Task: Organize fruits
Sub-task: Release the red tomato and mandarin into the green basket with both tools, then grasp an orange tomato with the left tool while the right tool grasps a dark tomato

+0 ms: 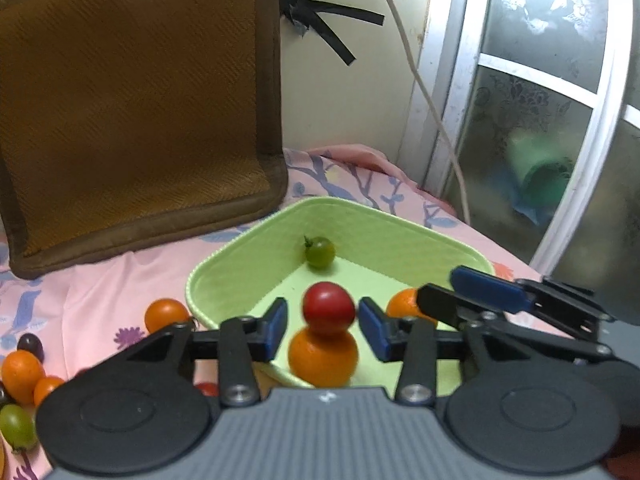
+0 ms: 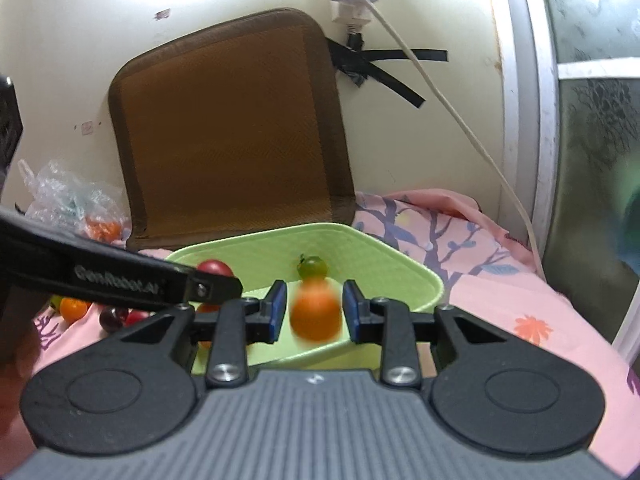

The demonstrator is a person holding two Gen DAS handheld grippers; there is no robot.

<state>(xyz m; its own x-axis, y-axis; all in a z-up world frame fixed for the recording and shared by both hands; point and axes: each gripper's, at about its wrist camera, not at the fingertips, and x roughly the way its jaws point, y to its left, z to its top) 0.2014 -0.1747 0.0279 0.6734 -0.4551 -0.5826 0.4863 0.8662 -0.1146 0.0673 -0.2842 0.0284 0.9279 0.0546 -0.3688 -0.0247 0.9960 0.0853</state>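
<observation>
My left gripper [image 1: 323,330] stands wide, pads clear of the fruit; my right gripper [image 2: 315,312] likewise, a blurred round orange tomato [image 2: 316,314] between its pads, contact indeterminate. Ahead of both: one light-green tray [image 1: 256,248], smooth, rounded corners. I count four fruits inside: one green tomato [image 1: 319,252] with stem, one glossy red tomato [image 1: 328,307], two orange. More lie on the pink printed cloth [image 1: 100,280], left of my tool.

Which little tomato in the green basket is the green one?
It's the green tomato at the far corner of the green basket, with a tiny stem on top. The other fruits in there are red or orange.
</observation>
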